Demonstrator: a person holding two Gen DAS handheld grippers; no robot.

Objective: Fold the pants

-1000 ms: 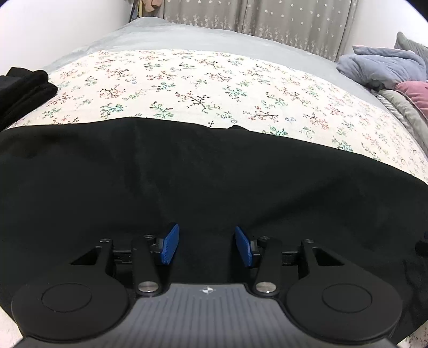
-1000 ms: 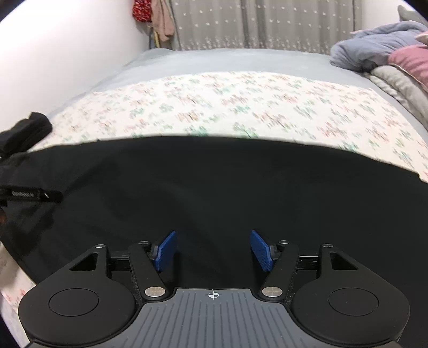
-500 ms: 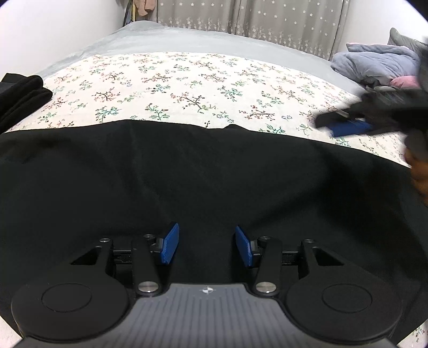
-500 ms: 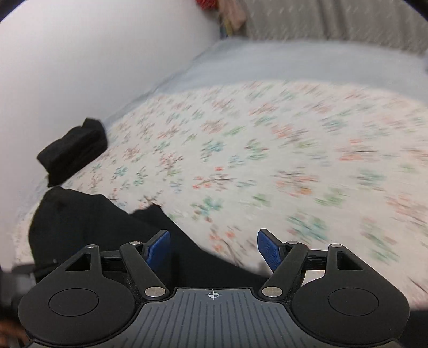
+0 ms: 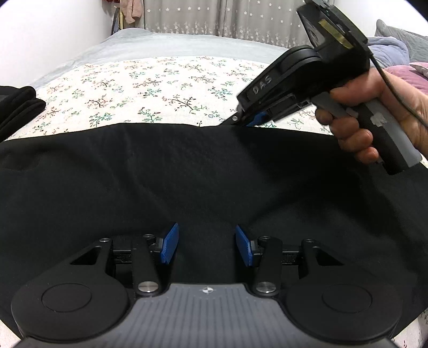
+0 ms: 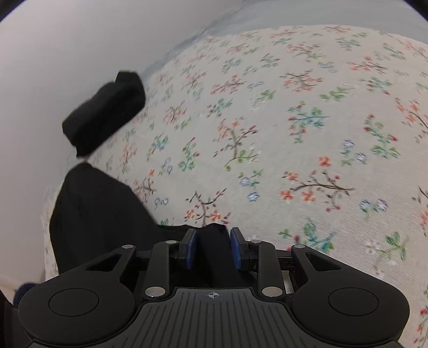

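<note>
Black pants (image 5: 187, 174) lie spread across the floral bedsheet (image 5: 165, 85). My left gripper (image 5: 206, 247) hovers low over their near part, open, with cloth under its blue pads but nothing pinched. A hand (image 5: 374, 115) holds my right gripper (image 5: 248, 120) at the far edge of the pants. In the right wrist view that gripper (image 6: 214, 247) has its jaws closing on a raised bump of the black pants (image 6: 101, 214), which fills the gap between the pads.
A folded black garment (image 6: 107, 112) lies by the white wall at the left edge of the bed (image 5: 16, 107). Grey and pink bedding (image 5: 390, 50) is piled at the far right. Curtains (image 5: 214, 16) hang behind the bed.
The right gripper swung in from the right to the far edge of the pants and its jaws narrowed onto the cloth. The left gripper stayed where it was, still open.
</note>
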